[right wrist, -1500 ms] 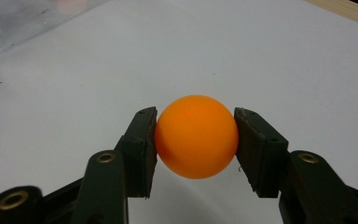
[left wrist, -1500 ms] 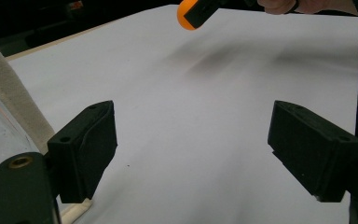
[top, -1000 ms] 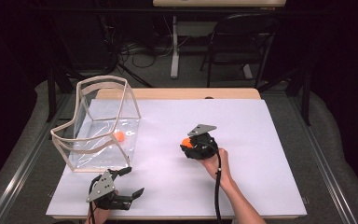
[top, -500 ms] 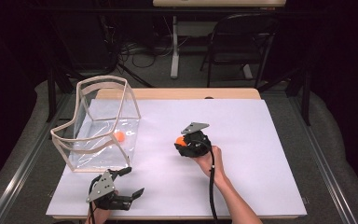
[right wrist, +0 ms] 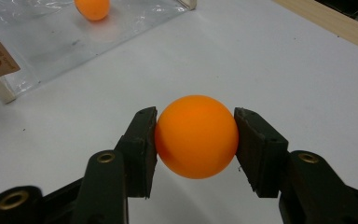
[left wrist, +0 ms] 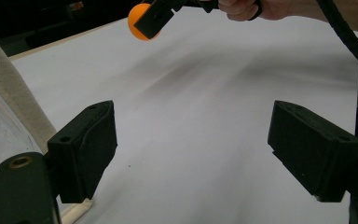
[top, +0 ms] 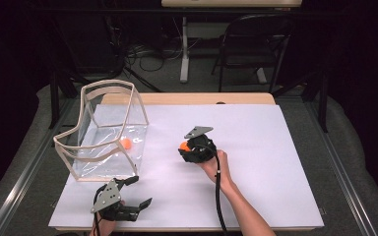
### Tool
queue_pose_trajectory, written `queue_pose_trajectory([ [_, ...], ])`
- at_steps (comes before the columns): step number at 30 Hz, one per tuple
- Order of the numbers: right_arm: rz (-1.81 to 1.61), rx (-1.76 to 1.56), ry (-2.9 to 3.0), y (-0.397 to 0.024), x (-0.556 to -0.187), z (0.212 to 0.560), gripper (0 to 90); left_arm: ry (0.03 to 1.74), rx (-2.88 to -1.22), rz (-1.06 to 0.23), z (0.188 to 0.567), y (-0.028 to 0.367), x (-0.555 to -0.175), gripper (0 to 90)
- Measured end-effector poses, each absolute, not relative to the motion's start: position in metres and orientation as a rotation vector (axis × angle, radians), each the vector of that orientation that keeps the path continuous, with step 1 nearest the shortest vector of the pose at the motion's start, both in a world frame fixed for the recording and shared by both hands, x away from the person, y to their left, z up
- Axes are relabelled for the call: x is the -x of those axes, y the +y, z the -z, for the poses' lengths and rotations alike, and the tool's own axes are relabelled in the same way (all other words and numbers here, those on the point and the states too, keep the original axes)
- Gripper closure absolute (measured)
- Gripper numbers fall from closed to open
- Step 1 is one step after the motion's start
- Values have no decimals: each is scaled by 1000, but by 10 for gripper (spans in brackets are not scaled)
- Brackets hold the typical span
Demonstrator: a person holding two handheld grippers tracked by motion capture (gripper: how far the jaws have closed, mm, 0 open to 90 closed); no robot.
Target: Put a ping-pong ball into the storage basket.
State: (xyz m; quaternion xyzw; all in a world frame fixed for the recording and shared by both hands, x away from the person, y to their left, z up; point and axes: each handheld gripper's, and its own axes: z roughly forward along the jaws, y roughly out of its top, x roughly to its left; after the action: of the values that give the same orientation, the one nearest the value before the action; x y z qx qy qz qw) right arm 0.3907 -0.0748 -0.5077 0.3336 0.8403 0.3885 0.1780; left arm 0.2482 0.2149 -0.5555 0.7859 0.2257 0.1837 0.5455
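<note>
Orange ping-pong ball [right wrist: 196, 136] is clamped in right tool [right wrist: 196, 140] above the white desk [top: 285, 162]. Left tool [left wrist: 191, 149] is held released, nothing between jaws.

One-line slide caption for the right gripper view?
Right gripper clamps an orange ball above the white table.

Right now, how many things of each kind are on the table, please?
Small round orange plastic balls: 2 (one in the right gripper at, one in the bag at)
Clear plastic bag with beige rim: 1
Total: 3
</note>
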Motion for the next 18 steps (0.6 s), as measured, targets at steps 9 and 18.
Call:
queue_pose_trajectory([
  [9, -1099, -939, 2388, -69, -396, 505, 511, 535, -1866, -433, 556, 215, -248, 157],
  [18, -1101, -920, 2391, -62, -400, 500, 511, 535, -1864, -434, 556, 215, -248, 157],
])
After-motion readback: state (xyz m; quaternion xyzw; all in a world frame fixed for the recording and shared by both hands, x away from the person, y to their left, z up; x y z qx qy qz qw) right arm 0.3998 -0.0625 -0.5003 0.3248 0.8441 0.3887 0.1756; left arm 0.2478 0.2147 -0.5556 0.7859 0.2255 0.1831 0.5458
